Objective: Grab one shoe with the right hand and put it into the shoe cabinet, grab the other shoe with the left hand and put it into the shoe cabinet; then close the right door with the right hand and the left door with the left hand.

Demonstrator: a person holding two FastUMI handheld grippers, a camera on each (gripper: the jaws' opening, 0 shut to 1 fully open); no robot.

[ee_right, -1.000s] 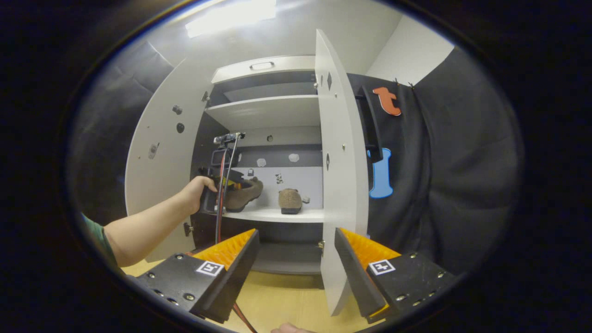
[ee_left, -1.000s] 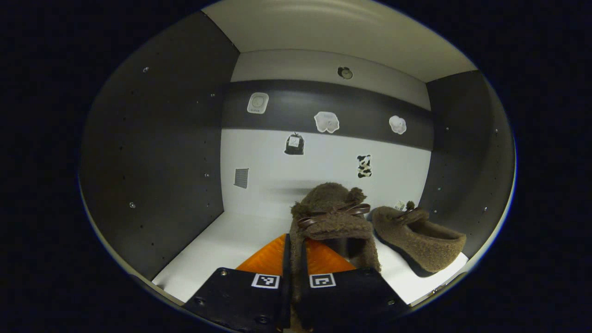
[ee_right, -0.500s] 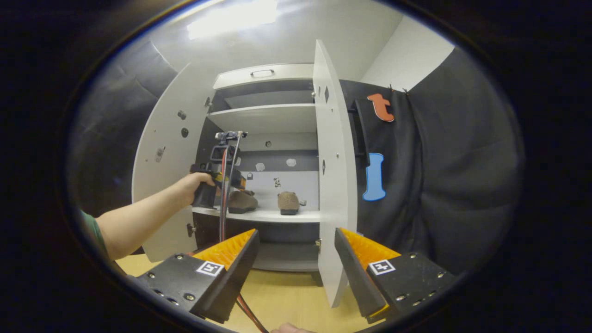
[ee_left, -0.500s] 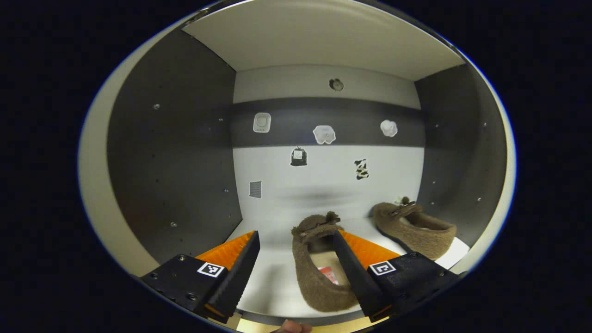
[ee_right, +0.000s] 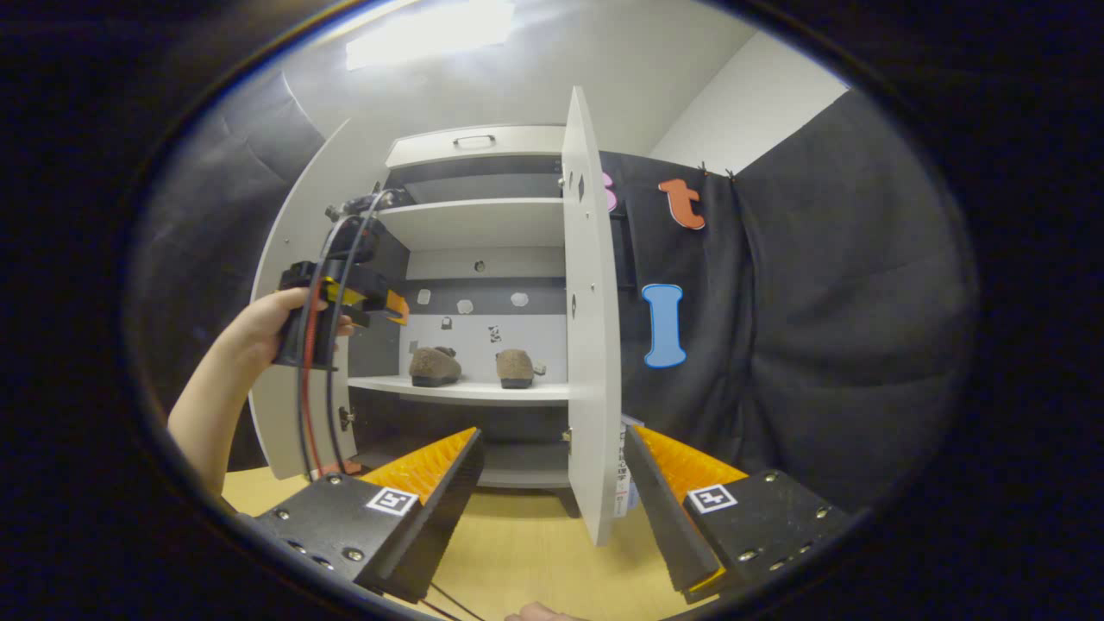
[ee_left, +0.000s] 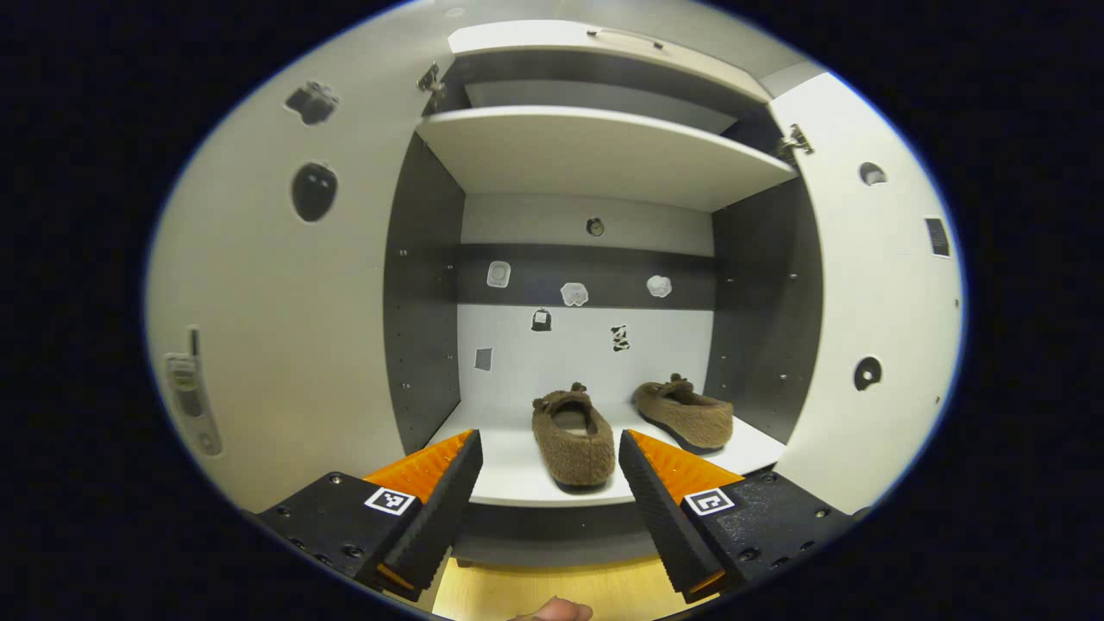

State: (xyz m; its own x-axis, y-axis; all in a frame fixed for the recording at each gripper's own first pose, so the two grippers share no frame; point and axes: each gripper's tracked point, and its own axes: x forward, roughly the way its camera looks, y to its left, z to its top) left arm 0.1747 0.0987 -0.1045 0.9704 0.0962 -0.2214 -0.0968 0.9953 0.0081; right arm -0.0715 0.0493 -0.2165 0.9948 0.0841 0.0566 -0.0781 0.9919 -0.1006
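Both fuzzy brown slippers (ee_left: pixel 569 435) parked side by side on the cabinet shelf (ee_left: pixel 517 483). Right claw (ee_right: pixel 552 483) spread, empty, directly facing the right door's (ee_right: pixel 591 345) edge. Left claw (ee_left: pixel 548 492) likewise spread, left door (ee_left: pixel 259 328) alongside.

White shelf (ee_left: pixel 517 470) carries 2 brown shoes (ee_left: pixel 569 435), apart.

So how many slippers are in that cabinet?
2, both on the middle shelf: one slipper near the centre, the other slipper further right by the side wall. None seem hidden.

Two shoes (ee_left: pixel 573 435) (ee_left: pixel 685 413), two doors (ee_left: pixel 285 302) (ee_left: pixel 871 302), one cabinet (ee_left: pixel 595 151).
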